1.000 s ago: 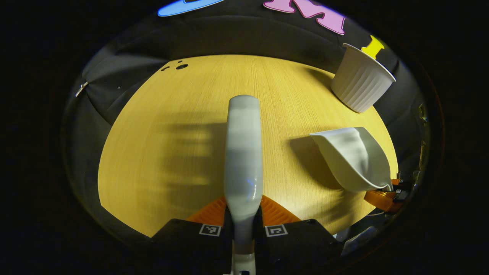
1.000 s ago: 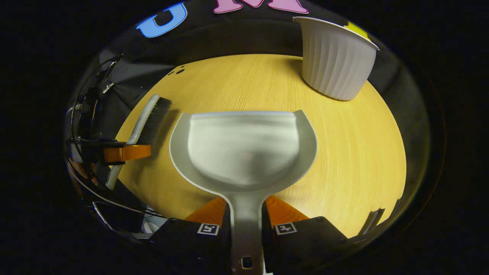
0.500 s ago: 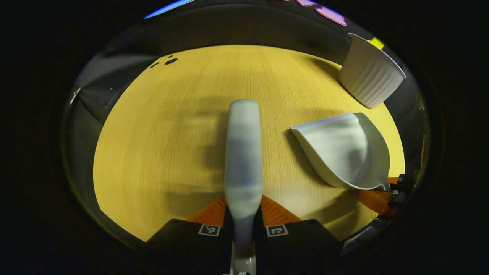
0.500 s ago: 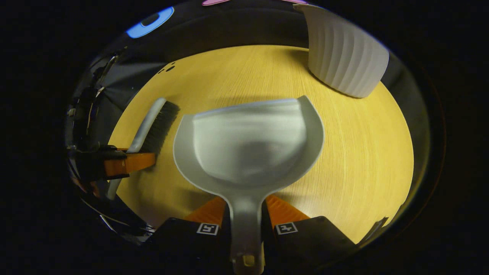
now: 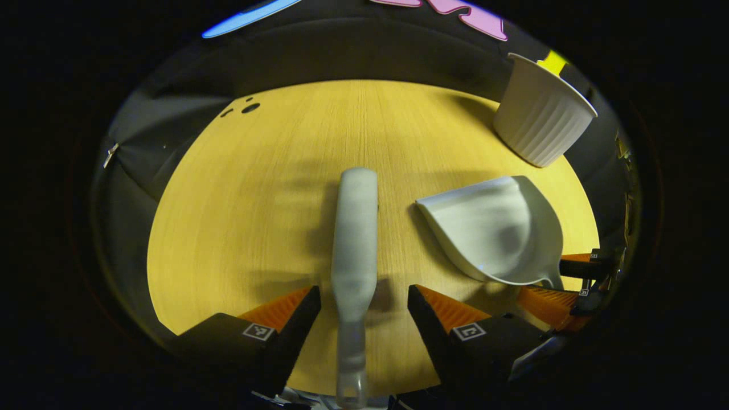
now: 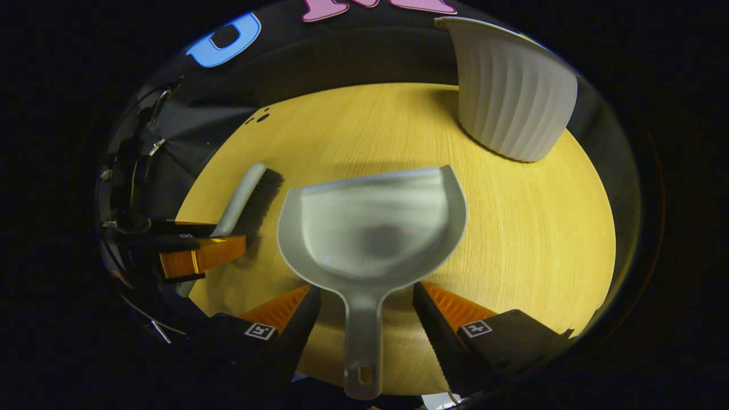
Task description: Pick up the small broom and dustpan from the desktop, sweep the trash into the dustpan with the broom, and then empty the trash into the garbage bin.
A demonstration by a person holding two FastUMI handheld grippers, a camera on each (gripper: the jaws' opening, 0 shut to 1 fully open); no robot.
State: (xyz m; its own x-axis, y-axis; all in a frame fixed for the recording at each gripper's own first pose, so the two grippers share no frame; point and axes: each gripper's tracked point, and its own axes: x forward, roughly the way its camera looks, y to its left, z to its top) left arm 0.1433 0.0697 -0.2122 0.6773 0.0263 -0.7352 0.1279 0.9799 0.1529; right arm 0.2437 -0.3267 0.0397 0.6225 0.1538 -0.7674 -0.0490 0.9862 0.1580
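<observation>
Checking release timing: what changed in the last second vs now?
Both grippers let go. The left gripper opened off the broom, which now lies on the table between its spread fingers. The right gripper opened off the dustpan handle, and the pan lies flat. The white ribbed bin stayed at the table's far right edge.

My work surface is a round wooden table [image 5: 239, 216] with pale yellow grain. The broom [image 5: 354, 239] lies flat near its middle, handle toward the near edge. The dustpan [image 6: 373, 228] rests beside the broom, handle also toward the near edge. A ribbed white bin [image 6: 512, 102] stands upright at the far edge. Small dark holes [image 5: 249, 107] mark the far left.
</observation>
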